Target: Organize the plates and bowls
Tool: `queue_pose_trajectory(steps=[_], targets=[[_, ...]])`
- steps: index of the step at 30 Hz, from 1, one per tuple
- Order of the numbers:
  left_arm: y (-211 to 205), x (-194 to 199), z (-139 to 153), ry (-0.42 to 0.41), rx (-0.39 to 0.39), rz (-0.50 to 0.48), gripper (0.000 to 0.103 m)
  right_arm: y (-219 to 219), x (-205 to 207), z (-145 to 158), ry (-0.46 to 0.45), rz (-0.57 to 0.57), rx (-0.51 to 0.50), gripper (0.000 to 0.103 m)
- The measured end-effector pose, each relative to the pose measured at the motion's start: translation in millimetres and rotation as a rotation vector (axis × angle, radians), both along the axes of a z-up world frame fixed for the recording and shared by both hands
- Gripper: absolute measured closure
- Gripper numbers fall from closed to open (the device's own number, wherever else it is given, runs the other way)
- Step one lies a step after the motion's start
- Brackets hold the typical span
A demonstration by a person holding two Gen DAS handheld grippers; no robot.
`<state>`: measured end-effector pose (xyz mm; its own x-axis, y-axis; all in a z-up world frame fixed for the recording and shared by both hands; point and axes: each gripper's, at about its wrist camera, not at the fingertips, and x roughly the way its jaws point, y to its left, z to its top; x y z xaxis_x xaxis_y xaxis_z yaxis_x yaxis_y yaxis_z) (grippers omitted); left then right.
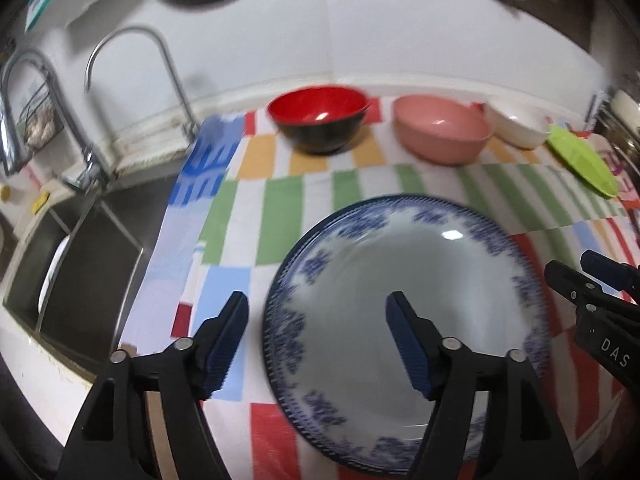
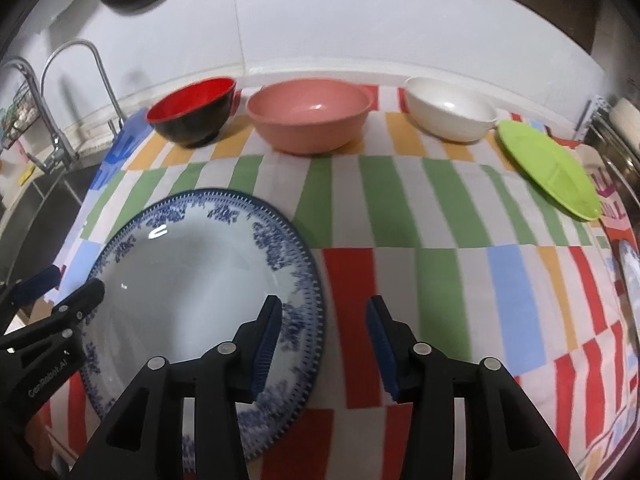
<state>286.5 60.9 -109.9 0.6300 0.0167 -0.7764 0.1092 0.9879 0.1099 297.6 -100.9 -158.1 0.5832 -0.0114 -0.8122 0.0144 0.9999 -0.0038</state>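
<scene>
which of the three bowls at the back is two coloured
The red and black bowl, leftmost in the row, nearest the sink: red inside, black outside. The pink bowl and white bowl are each one colour throughout.

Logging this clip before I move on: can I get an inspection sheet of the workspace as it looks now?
Surface: counter under a striped cloth.
Job's things: blue-patterned plate flat in front; red bowl, pink bowl and white bowl upright in a back row; green plate at the right.
Clutter: nothing seen.
Grippers: left gripper open, straddling the blue plate's left rim; right gripper open, straddling its right rim; neither closed on it.
Cables: nothing seen.
Surroundings: sink and faucets to the left, white wall behind.
</scene>
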Motion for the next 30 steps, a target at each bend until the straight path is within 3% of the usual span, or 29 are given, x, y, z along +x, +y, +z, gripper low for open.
queue_pose_trajectory(steps=[2,8,16,30], targets=[[-8,-1,7,-0.026,-0.004,-0.025,0.018,-8,-8,9,-0.026,-0.021,0.008,0.047],[-44,-10,32,-0.131,0.007,-0.110,0.006,-35,-32,34,-0.096,-0.097,-0.019,0.035],[-111,-21,62,-0.224,-0.013,-0.248,0.002,-88,-66,62,-0.178,-0.223,-0.048,0.028],[-228,-33,78,-0.213,-0.100,-0.425,0.002,-199,-111,81,-0.251,-0.423,-0.052,0.027]])
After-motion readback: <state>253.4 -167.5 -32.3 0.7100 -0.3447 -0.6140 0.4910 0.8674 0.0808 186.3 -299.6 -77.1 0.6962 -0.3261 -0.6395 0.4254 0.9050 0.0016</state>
